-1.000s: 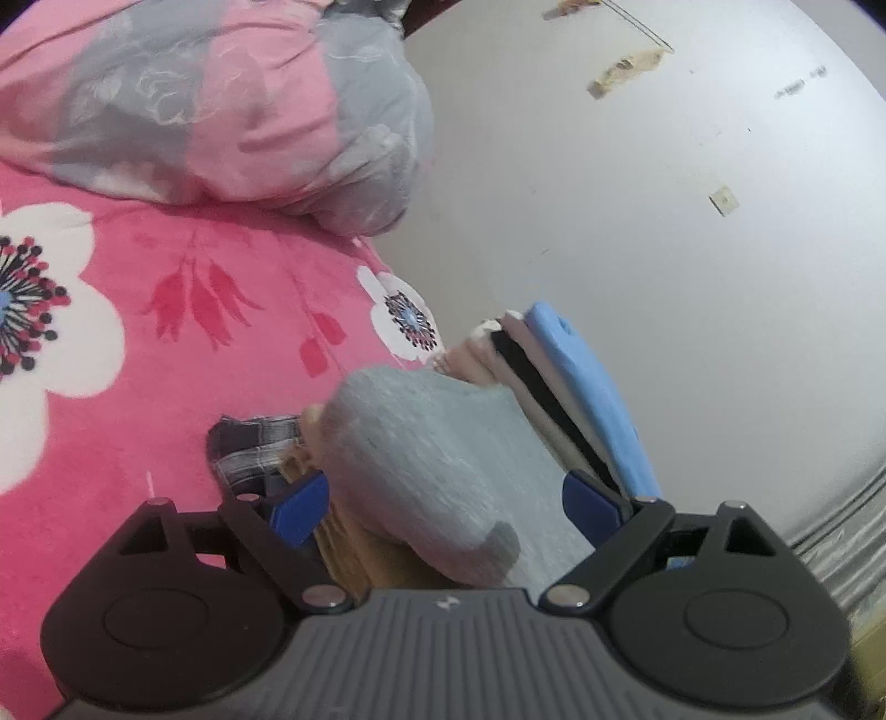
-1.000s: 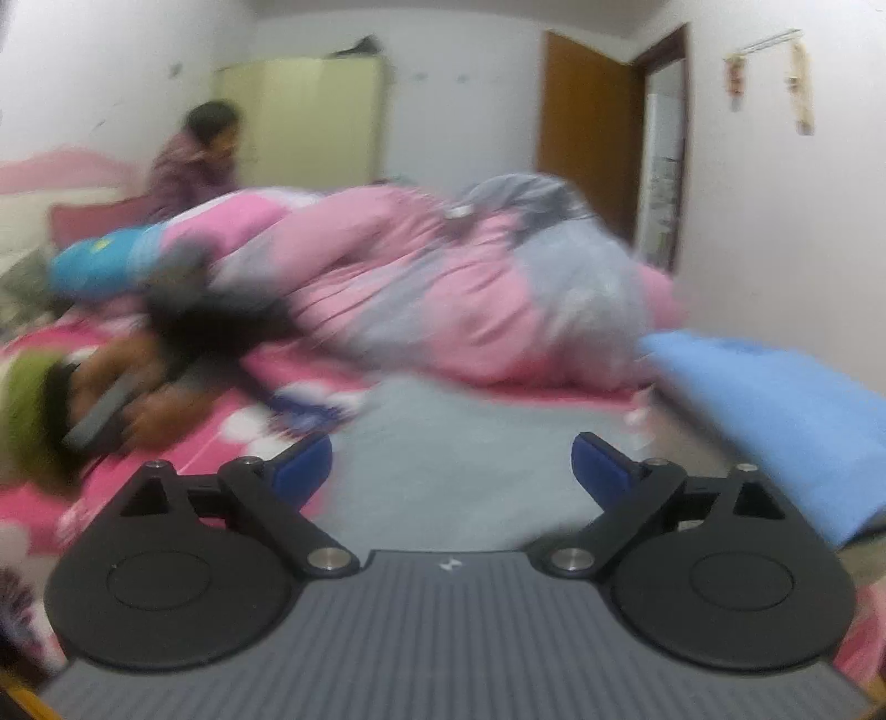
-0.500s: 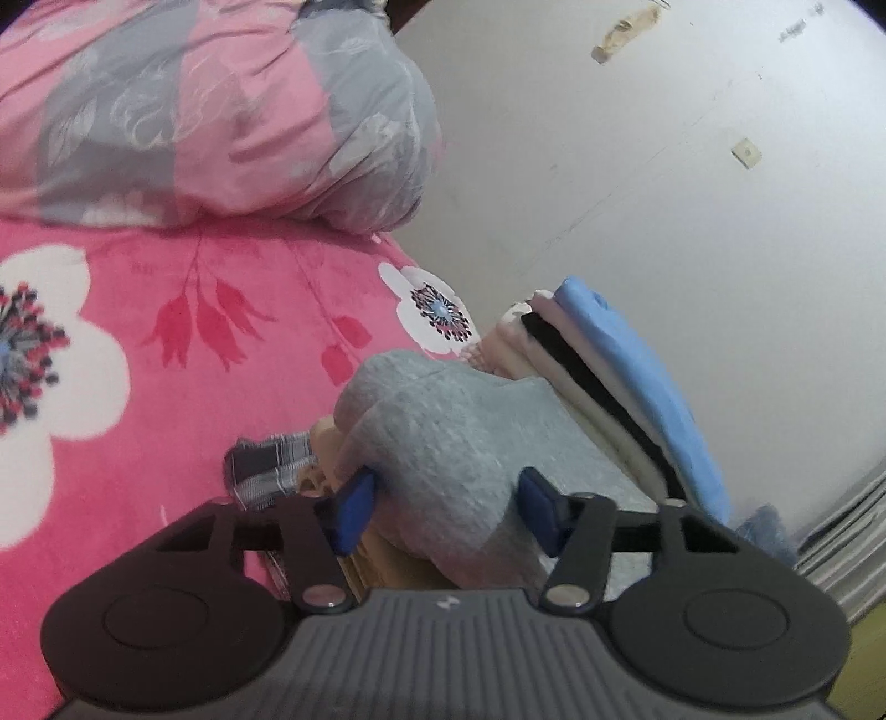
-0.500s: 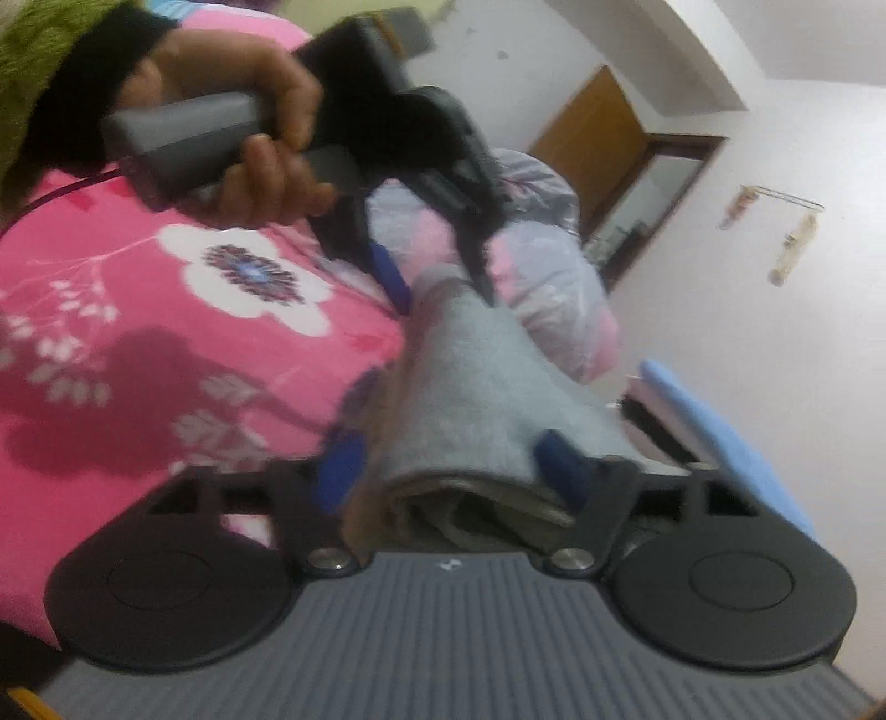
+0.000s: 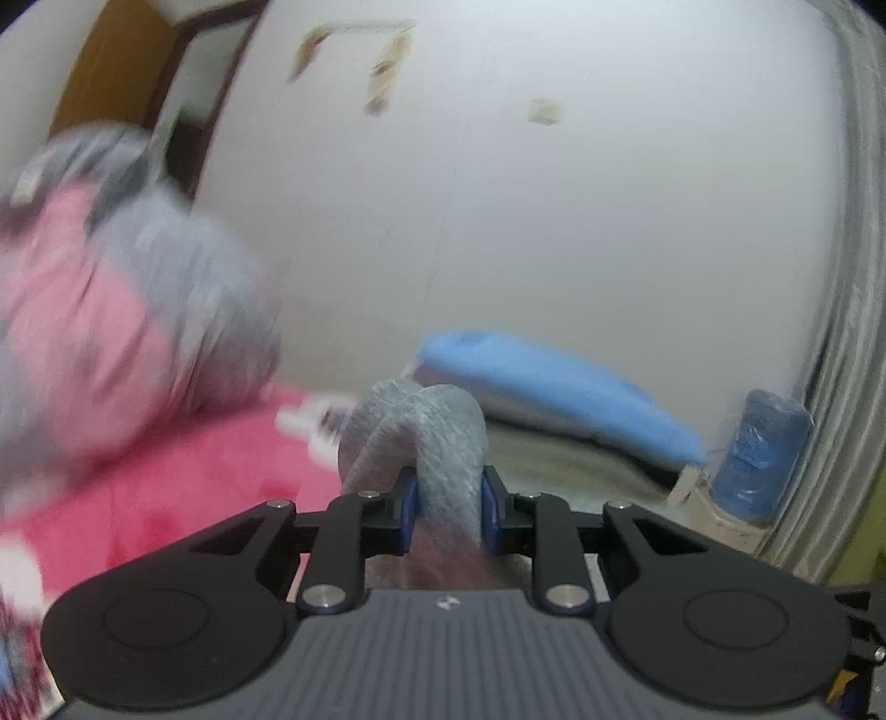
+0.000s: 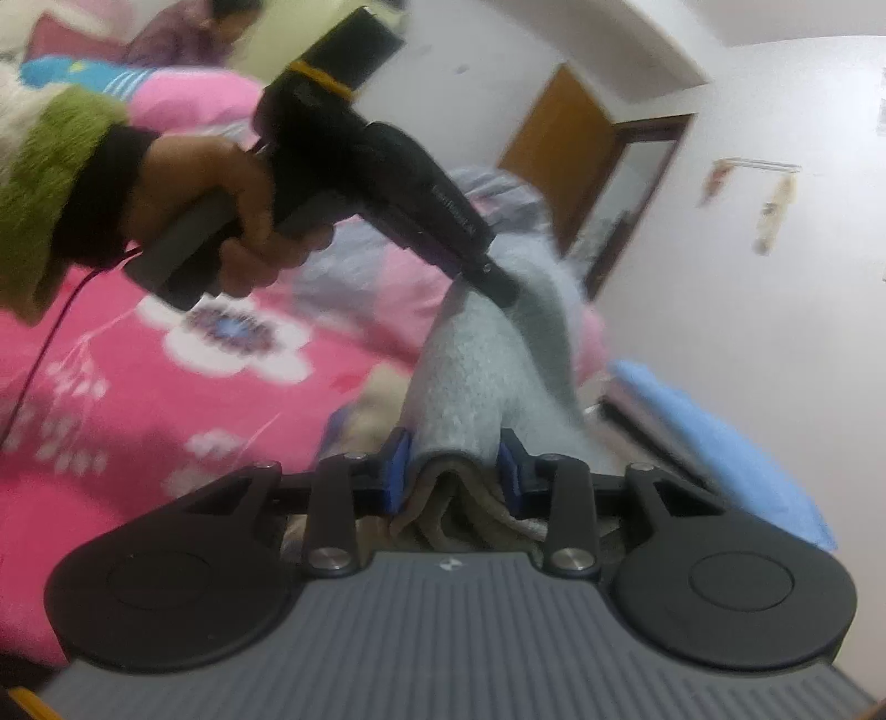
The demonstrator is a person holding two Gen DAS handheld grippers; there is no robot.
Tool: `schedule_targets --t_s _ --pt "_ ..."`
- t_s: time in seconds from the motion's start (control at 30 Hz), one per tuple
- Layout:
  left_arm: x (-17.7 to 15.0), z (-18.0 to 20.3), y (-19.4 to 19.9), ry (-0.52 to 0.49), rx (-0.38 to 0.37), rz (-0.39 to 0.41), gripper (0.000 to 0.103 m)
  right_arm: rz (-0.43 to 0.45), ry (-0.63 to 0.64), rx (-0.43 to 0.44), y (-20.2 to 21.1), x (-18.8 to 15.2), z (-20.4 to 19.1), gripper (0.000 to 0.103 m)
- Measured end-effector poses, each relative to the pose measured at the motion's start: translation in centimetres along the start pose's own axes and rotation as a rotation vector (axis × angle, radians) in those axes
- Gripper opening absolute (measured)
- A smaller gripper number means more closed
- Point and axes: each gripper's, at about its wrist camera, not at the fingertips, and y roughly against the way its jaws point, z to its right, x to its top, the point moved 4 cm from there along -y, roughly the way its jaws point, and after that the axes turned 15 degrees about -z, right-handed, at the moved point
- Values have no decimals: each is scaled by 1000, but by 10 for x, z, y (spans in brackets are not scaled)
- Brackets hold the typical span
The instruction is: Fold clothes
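Note:
A folded grey knit garment (image 5: pixel 426 437) is pinched between the blue pads of my left gripper (image 5: pixel 447 512), whose jaws are still closing; the cloth bulges up above the pads. In the right wrist view the same grey garment (image 6: pixel 470 376) runs from my right gripper (image 6: pixel 455 471), whose jaws are also closing on its near edge, up to the left gripper (image 6: pixel 493 288), held by a hand in a green sleeve (image 6: pixel 50 183). The garment hangs lifted between the two grippers above the pink flowered bedspread (image 6: pixel 138 376).
A bundled pink and grey quilt (image 5: pixel 111 321) lies at the left. A stack of folded clothes with a blue piece on top (image 5: pixel 554 382) sits against the white wall (image 5: pixel 609 194). A blue wrapped bottle (image 5: pixel 758 459) stands by the curtain. A person (image 6: pixel 188 27) is at the far end of the bed.
Both grippers went from wide open to closed on the grey garment. The left one rolled and lifted its end; the right one dropped onto the near edge.

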Motion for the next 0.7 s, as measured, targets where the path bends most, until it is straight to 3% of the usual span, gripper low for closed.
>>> schedule_targets --t_s 0.07,0.17,0.23,0.37,0.43,0.5,0.6,0.7 --pt "-28 -30 -5 94 1 -41 25 -19 60 33 -8 -6 -14 30" --pt "-48 -56 3 220 -35 -43 35 -9 107 55 -6 -5 -27 30" --pt "-46 -61 16 254 -22 -18 44 -2 117 71 -1 -1 -29 38" --pt "-33 -62 45 287 14 86 46 48 -12 173 28 8 -3 43" --pt "-22 -48 51 241 18 119 46 102 -118 207 42 16 22 43" --pt "-14 -22 48 154 12 108 46 140 -228 187 41 22 52 43" --pt "-16 23 24 -2 13 37 47 152 -393 173 23 23 94 43" --pt "-27 34 -12 -29 95 -61 48 121 -501 166 -13 9 117 42"
